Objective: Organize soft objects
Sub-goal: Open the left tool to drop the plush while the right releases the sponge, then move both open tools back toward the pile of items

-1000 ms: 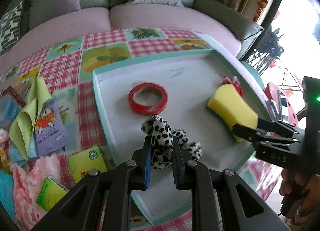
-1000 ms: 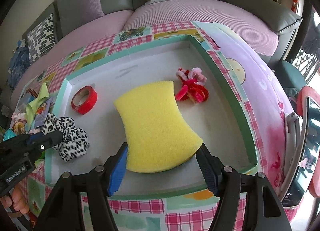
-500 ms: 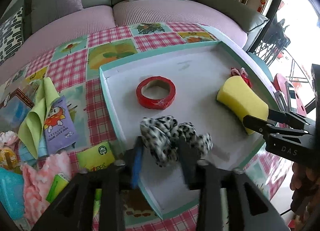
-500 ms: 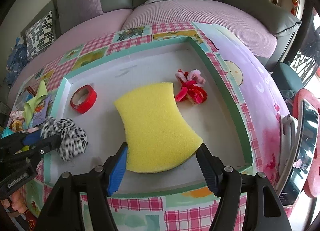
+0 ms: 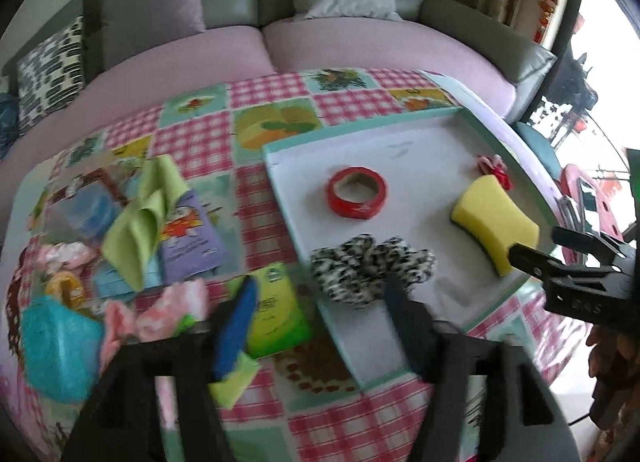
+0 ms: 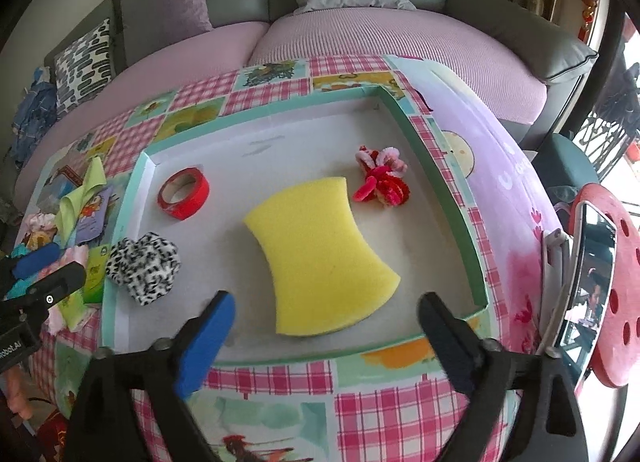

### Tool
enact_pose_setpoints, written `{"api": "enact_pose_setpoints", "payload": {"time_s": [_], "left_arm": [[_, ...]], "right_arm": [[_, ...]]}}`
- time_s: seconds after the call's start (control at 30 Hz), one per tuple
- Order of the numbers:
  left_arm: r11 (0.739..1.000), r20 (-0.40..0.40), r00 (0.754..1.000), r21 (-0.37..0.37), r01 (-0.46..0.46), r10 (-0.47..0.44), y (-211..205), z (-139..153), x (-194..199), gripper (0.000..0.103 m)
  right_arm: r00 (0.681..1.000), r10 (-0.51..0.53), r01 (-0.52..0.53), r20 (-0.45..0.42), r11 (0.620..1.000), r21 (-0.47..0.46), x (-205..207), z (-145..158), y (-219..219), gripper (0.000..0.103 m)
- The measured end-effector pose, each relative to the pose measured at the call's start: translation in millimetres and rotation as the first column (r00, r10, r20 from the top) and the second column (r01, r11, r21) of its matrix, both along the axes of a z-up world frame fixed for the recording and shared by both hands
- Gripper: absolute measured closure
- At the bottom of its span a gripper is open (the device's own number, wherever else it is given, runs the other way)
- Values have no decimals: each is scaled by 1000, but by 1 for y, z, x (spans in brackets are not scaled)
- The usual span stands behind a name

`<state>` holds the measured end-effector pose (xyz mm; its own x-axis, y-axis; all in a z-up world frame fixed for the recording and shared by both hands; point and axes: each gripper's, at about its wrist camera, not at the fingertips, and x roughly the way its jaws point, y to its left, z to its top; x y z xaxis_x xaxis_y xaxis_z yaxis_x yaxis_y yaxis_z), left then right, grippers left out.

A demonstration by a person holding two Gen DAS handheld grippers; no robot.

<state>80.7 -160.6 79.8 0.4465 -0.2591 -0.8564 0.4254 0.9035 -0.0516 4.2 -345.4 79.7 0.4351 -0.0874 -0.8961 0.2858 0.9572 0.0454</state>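
The worktop (image 6: 280, 382) wears a pink checked patchwork cloth, and on it sits the shallow white tray with a mint-green rim (image 6: 444, 198). Inside the tray, the yellow waisted foam sponge (image 6: 320, 254) lies flat near the front, free between the right gripper (image 6: 324, 338) pads, whose jaws are opening wide. The black-and-white spotted fabric scrunchie (image 5: 372, 270) rests at the tray's left front edge; the left gripper (image 5: 320, 326) jaws are opening, clear of it. A red tape roll (image 5: 357, 198) sits behind, and a red-and-pink fuzzy pipe-cleaner bundle (image 6: 382, 182) lies beside the sponge.
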Motion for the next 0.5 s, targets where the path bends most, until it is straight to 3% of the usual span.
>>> {"api": "enact_pose_setpoints", "payload": {"time_s": [0.1, 0.2, 0.5], "left_arm": [[999, 26, 998, 16, -50, 50, 13, 3, -1, 23], [995, 42, 994, 27, -98, 97, 25, 5, -3, 13], [986, 64, 983, -6, -169, 170, 62, 15, -18, 13]], "right_arm": [[1000, 10, -10, 18, 1000, -10, -5, 6, 6, 0], [999, 24, -24, 22, 1000, -19, -9, 11, 14, 0], [999, 36, -36, 20, 999, -18, -23, 22, 37, 0]]}}
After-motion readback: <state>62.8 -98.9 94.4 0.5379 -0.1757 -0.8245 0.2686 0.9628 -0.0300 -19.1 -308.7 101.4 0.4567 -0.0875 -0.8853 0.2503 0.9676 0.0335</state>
